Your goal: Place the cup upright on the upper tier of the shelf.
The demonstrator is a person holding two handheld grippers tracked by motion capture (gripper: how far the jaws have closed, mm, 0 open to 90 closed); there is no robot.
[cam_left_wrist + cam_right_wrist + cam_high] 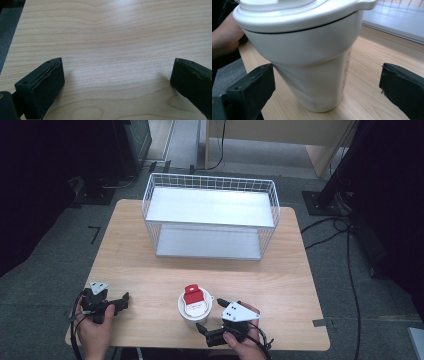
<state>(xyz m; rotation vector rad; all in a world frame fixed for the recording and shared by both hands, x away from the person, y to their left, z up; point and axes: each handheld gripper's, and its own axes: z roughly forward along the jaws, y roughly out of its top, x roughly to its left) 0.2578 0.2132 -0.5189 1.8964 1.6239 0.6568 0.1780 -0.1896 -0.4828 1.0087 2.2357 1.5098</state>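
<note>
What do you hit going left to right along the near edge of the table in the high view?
Left gripper held over the table, open → white cup with its red-tabbed lid → right gripper, open, jaws either side of the cup.

Your cup (312, 62) cut off at twelve o'clock in the right gripper view, its lid label (194, 309) too small to read, your forearms cropped at six o'clock.

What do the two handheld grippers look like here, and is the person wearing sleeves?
Both the left gripper and right gripper are black, with blocky black jaws, a grey three-cornered plate on top and a thin black trailing cable. No sleeve is visible on either hand.
</note>
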